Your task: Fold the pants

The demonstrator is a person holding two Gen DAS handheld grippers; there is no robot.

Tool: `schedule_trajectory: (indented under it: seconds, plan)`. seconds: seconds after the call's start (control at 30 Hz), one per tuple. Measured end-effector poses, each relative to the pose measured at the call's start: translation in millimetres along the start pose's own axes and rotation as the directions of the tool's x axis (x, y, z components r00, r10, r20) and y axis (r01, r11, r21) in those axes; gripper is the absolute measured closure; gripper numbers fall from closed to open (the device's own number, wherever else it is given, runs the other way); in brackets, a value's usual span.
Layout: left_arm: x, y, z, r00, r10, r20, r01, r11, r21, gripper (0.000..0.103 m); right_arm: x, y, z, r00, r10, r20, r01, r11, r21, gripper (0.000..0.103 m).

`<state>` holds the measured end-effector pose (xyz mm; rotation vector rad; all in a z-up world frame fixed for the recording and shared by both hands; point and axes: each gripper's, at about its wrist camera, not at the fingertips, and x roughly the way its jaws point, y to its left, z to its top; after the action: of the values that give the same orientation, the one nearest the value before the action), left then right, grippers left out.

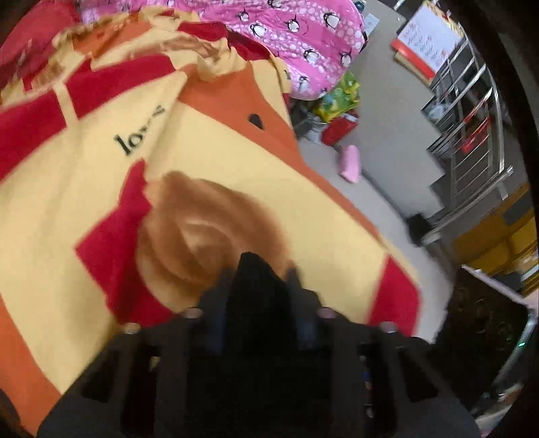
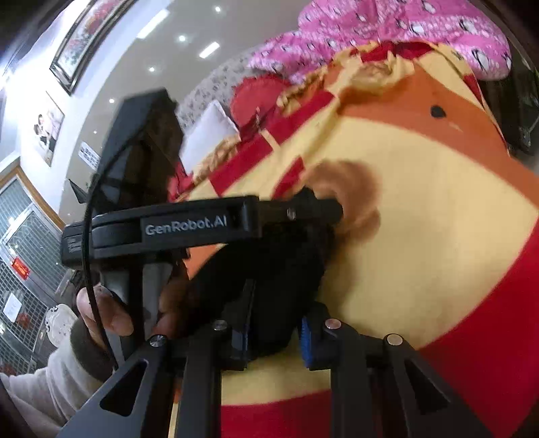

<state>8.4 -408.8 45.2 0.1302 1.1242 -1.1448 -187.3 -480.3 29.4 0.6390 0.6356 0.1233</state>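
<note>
Close above the bedspread [image 1: 235, 161], both tongs grasp black pants: the left gripper [image 1: 257, 273] pinches a dark peak, the right gripper [image 2: 273, 333] clamps a soft bunch beside it. I judge the fold needs both corners kept level and the limp cloth taut. Beyond, the printed cotton lies smooth, and a puffy pink quilt [image 1: 303, 30] is heaped at the far edge

Both wrist cams sit close above the bedspread [image 1: 84, 209], looking fwd along the fingers. Left cam: floor [image 1: 387, 168] at 2-3 o'clock. Right cam: left gripper [image 2: 323, 215] at 9 o'clock. Shared: bedspread w/ brown swirl [image 2: 350, 198], pink blanket [image 1: 303, 37] at 12.
</note>
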Motion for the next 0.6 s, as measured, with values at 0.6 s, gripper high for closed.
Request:
schedule_trajectory:
  seconds: [0.6]
  plan:
    - [-259.1, 107.5, -148.0, 0.888, 0.315, 0.335, -0.191, 0.915, -0.355, 0.048, 81.8, 206.0, -62.8, 0.929, 0.181, -0.322, -0.304, 0.87, -0.389, 0.077]
